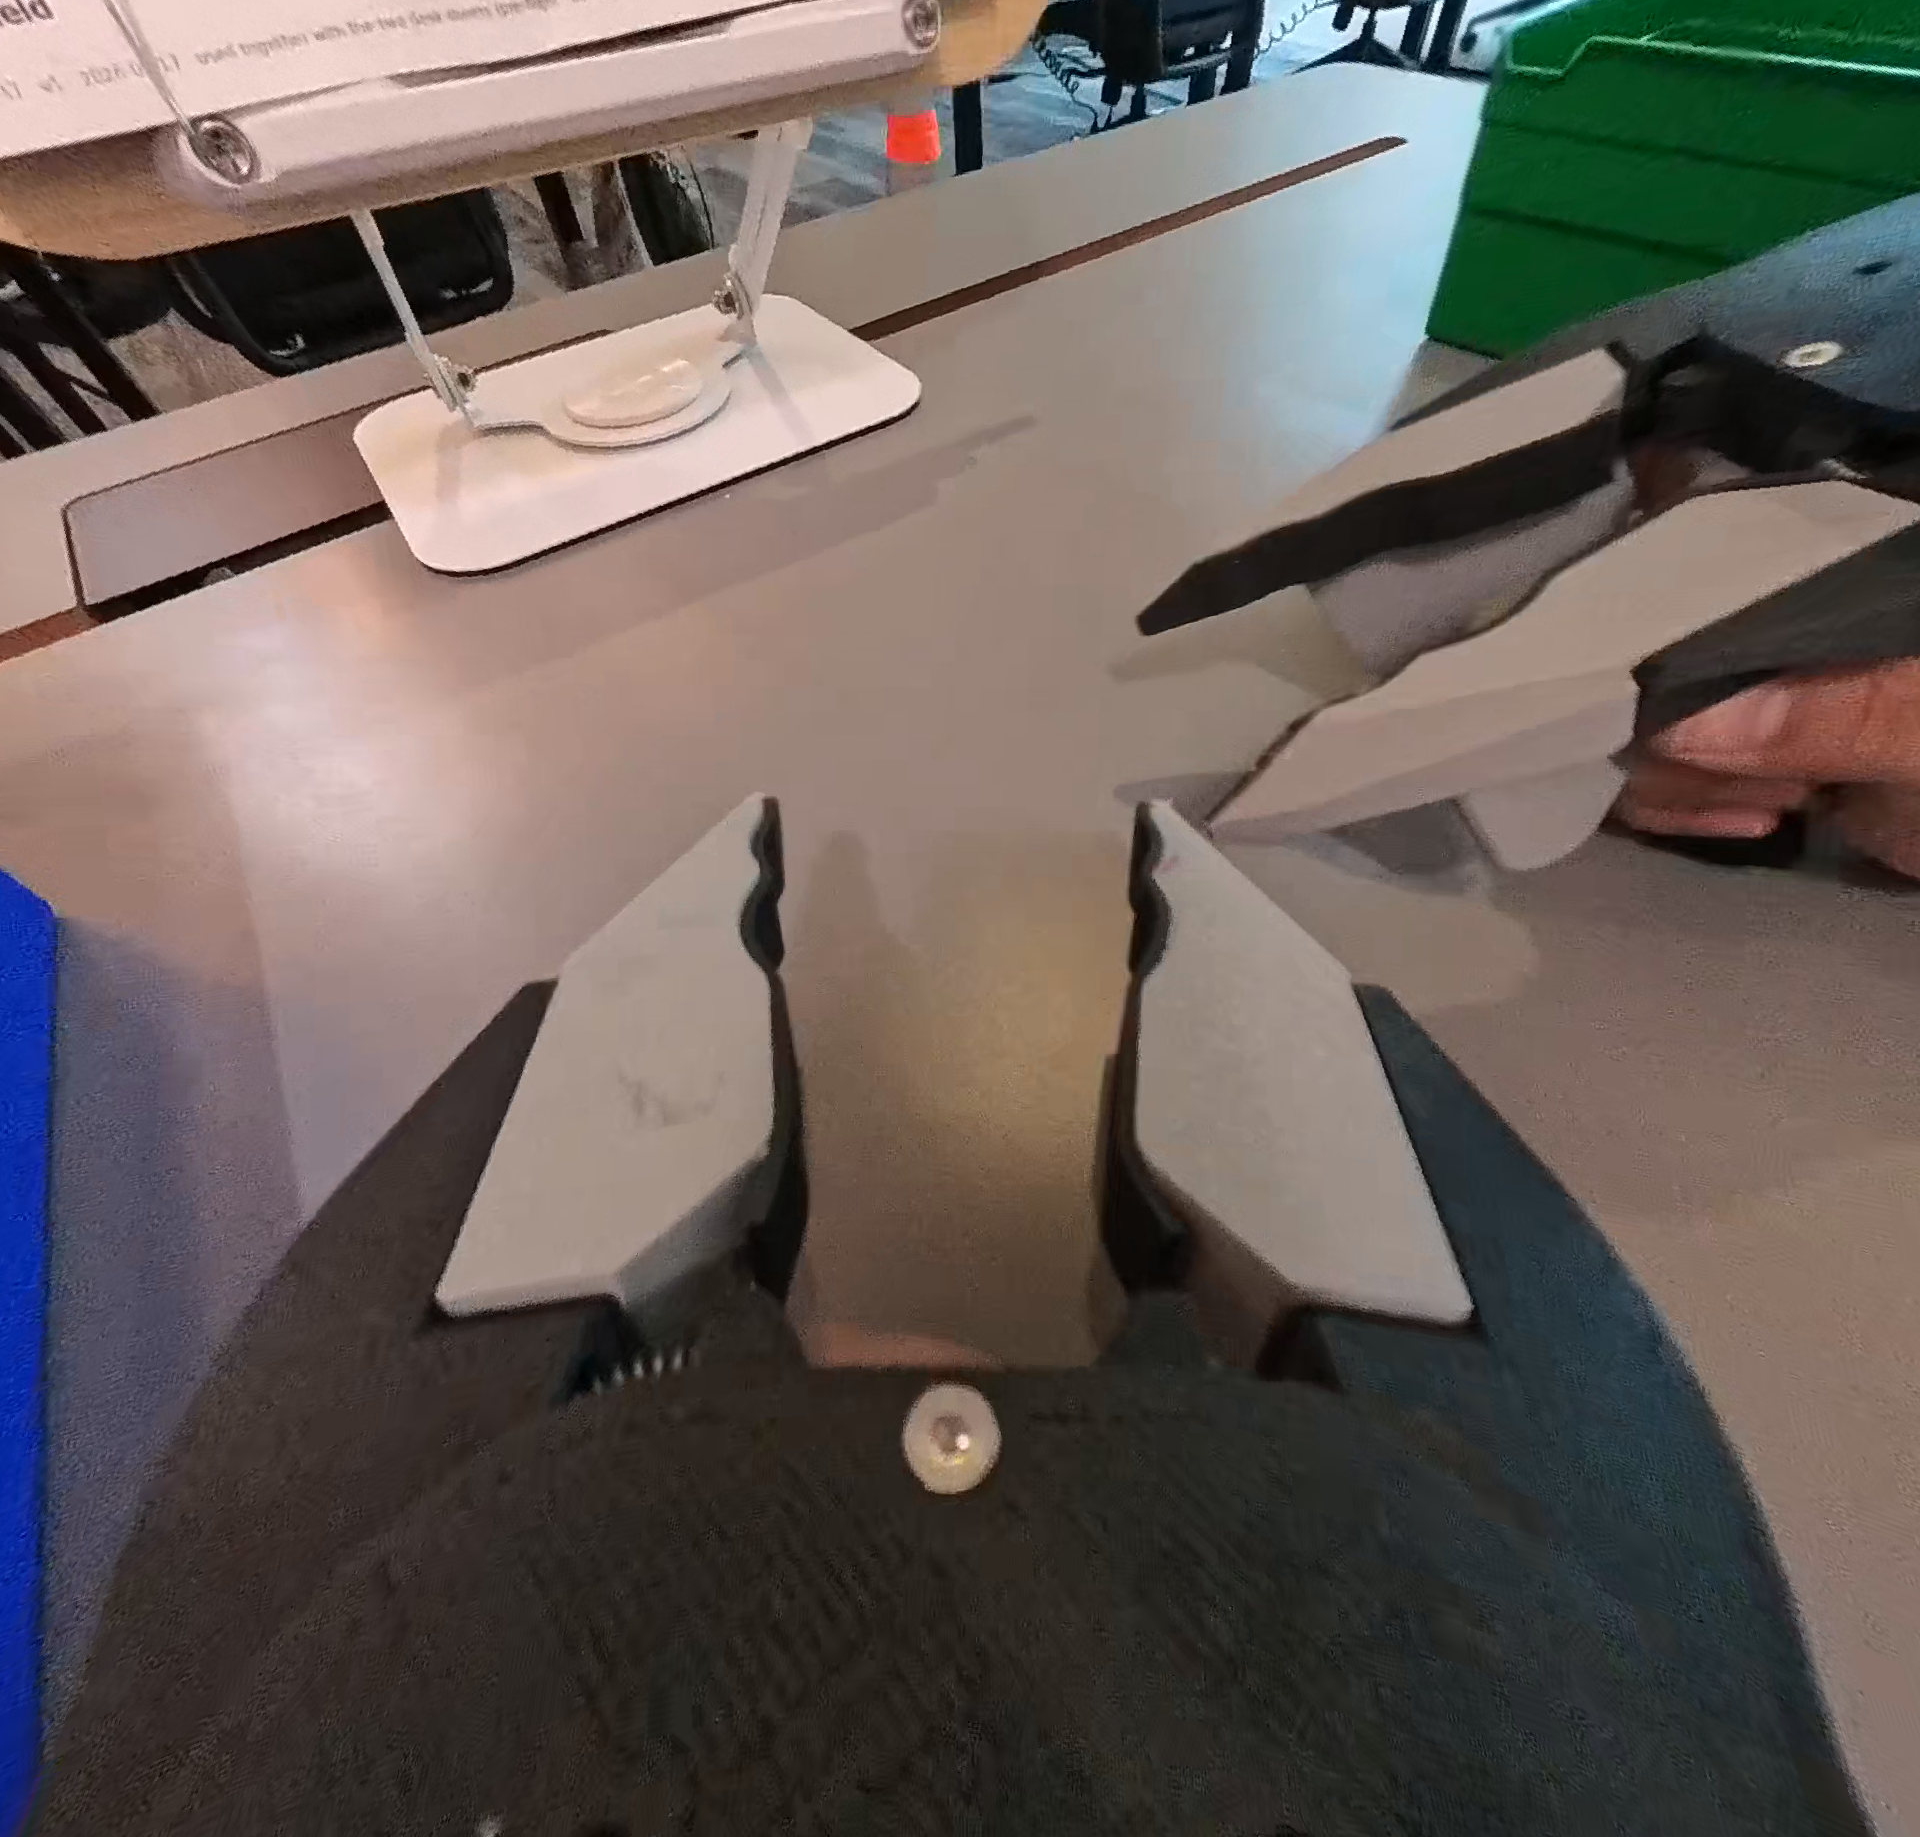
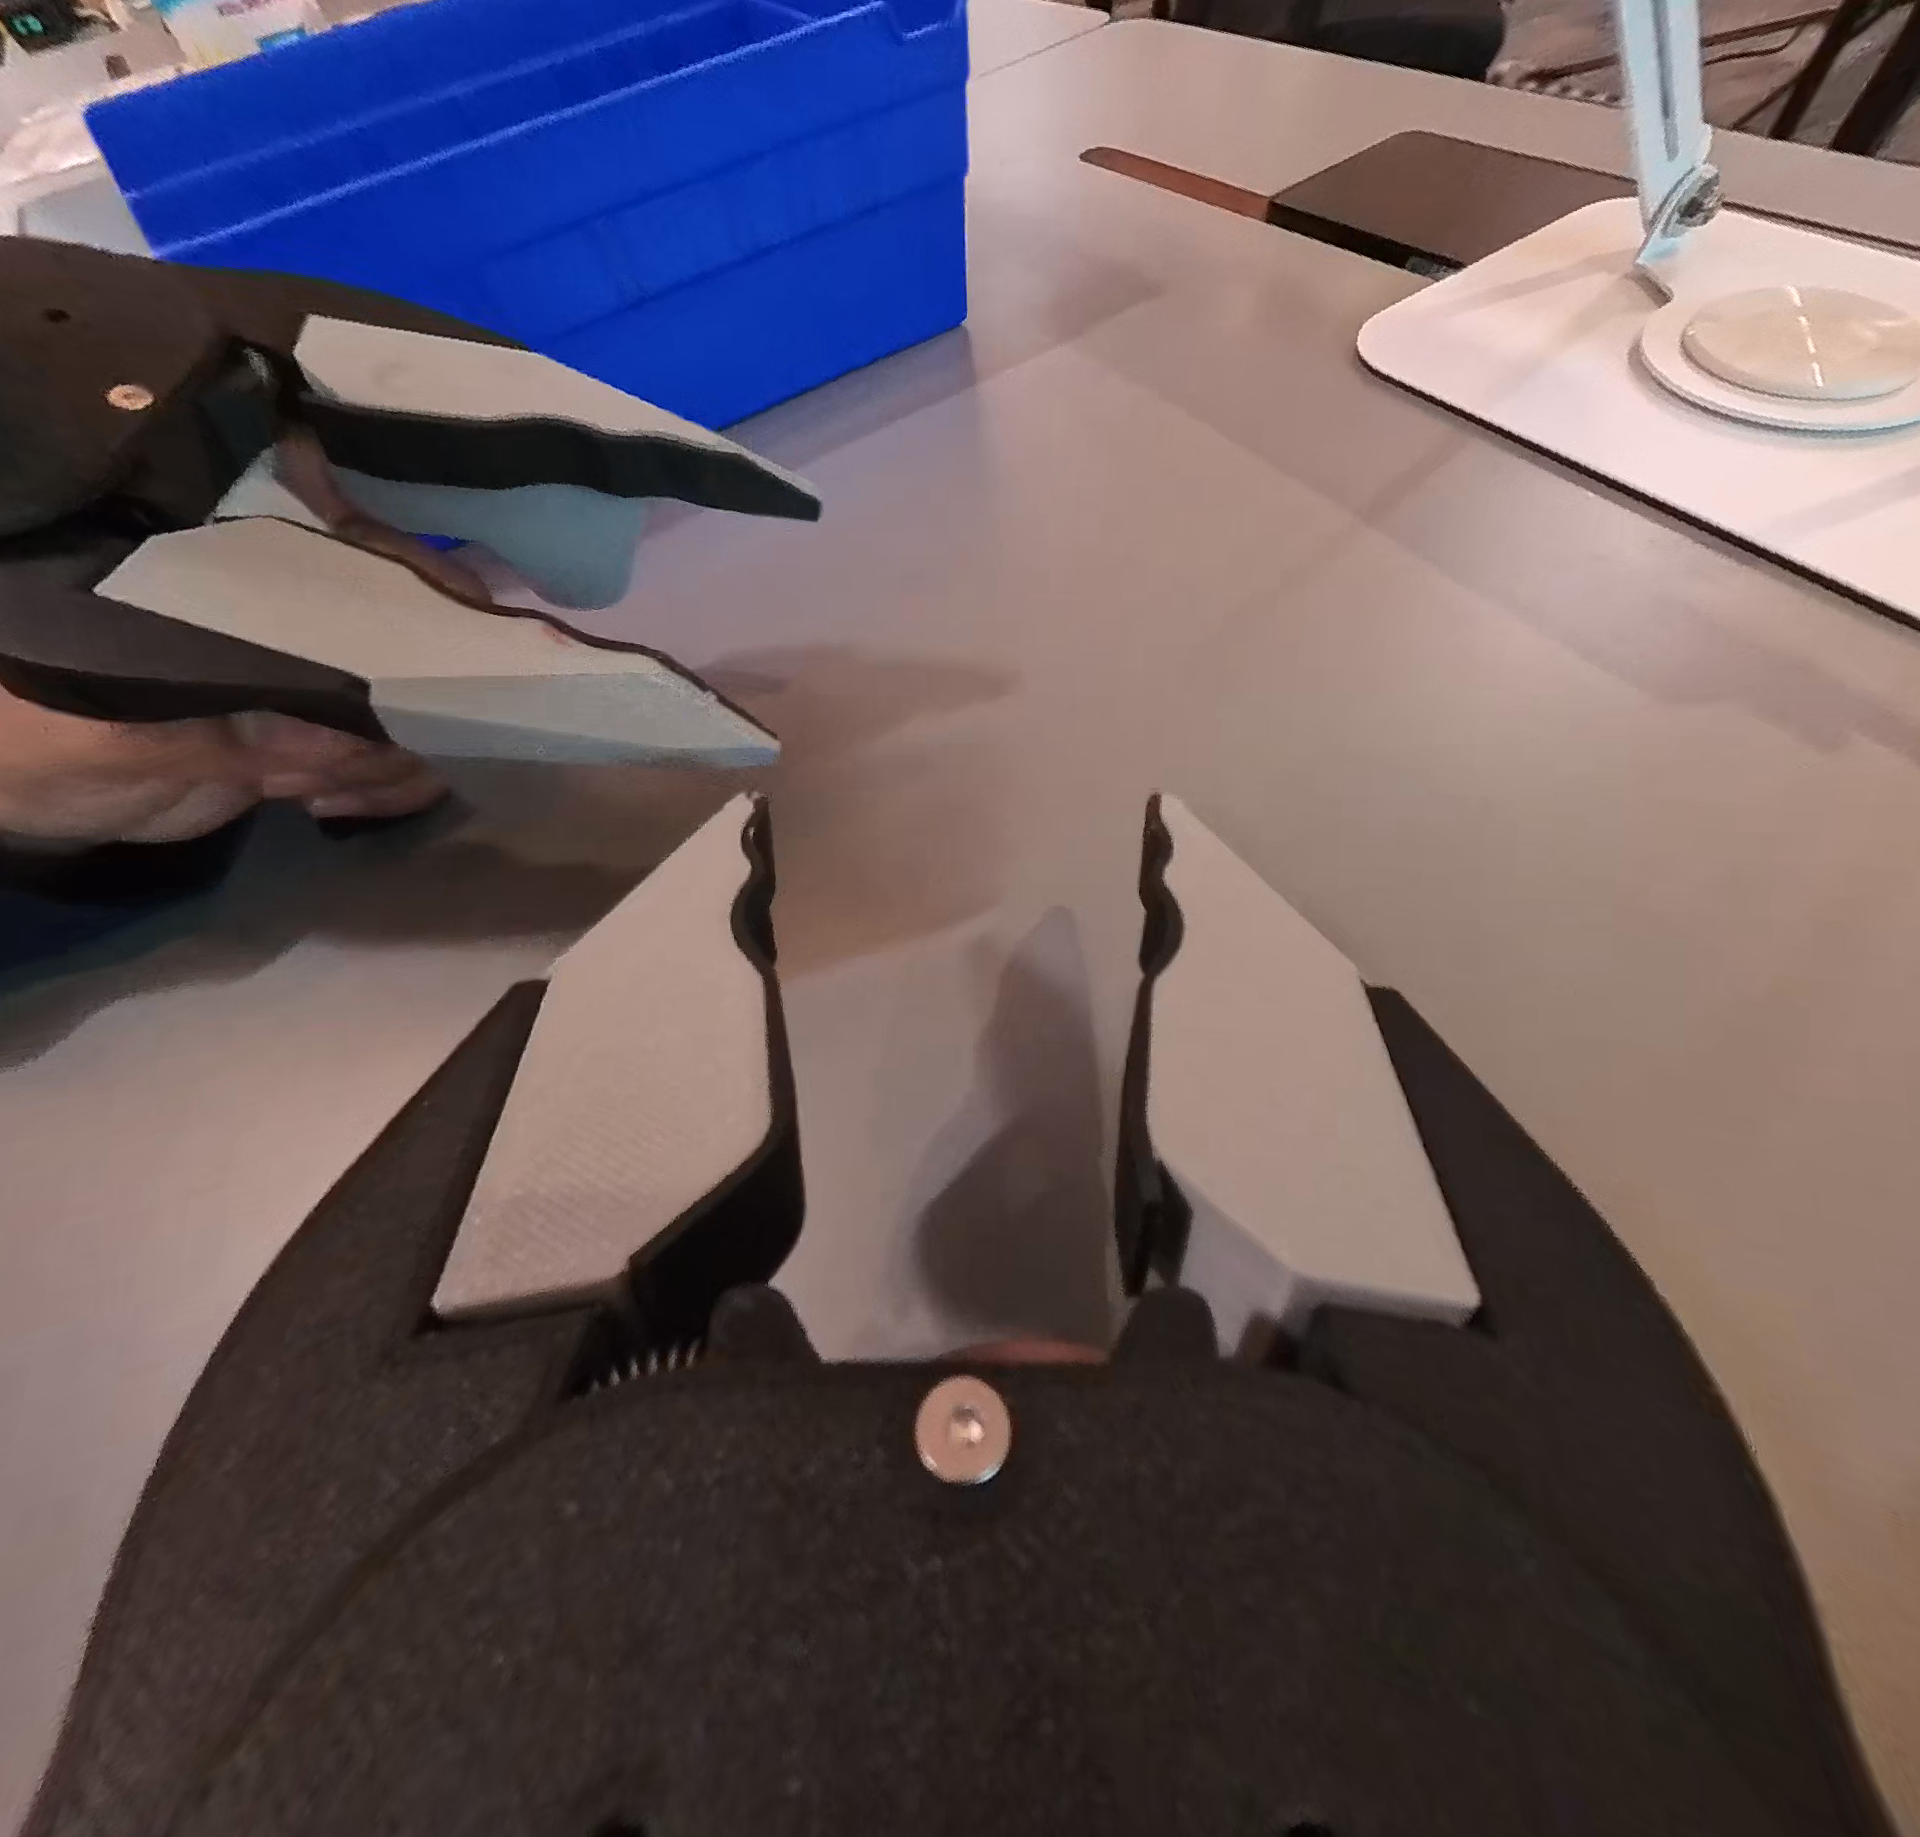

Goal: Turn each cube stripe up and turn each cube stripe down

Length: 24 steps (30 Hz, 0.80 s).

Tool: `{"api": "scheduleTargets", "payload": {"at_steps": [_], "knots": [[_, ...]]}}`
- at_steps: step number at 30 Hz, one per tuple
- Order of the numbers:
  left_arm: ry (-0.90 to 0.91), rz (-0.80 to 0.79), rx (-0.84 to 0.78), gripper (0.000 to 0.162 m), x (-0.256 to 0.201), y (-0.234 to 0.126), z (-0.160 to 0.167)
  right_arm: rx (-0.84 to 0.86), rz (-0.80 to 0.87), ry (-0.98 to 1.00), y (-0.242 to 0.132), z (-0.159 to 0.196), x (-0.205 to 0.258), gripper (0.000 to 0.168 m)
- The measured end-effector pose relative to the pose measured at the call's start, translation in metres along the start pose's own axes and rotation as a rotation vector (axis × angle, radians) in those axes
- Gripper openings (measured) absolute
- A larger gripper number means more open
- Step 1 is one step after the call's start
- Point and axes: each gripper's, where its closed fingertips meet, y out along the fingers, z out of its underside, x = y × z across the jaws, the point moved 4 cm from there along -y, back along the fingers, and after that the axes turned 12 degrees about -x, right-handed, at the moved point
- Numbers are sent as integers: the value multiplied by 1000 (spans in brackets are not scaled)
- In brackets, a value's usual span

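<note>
No cube shows in either view. My left gripper (image 1: 956,821) is open and empty, low over the bare grey table (image 1: 831,644). My right gripper (image 2: 951,821) is also open and empty over the table (image 2: 1247,644). Each gripper shows in the other's view: the right one (image 1: 1174,717) comes in from the right, tilted on its side, with a hand (image 1: 1787,748) on it. The left one (image 2: 795,629) comes in from the left, also tilted, with a hand (image 2: 156,769) under it. The two grippers point towards each other, tips close but apart.
A white stand base (image 1: 623,437) holding a tilted sheet with writing (image 1: 468,11) stands at the back of the table; it also shows in the right wrist view (image 2: 1662,385). A blue bin (image 2: 582,156) stands at the left. A green bin (image 1: 1683,146) stands at the right.
</note>
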Motion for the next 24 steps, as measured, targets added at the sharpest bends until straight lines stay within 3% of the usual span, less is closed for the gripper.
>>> {"api": "scheduleTargets", "payload": {"at_steps": [3,7,12,15,18,24], "knots": [[14,-24,22,72,1,3,2,-17,42,-51,-7,0,0,68],[121,9,24,59,-11,4,2,-33,53,-35,-12,-1,-2,68],[152,78,70,65,-18,15,7,-7,-8,-46,-12,2,2,69],[158,120,65,70,-22,17,6,61,-35,-120,-16,10,5,86],[158,73,32,79,-20,10,0,80,-75,-136,-28,16,11,89],[204,45,38,77,-17,6,4,86,-117,-148,-33,18,16,102]]}}
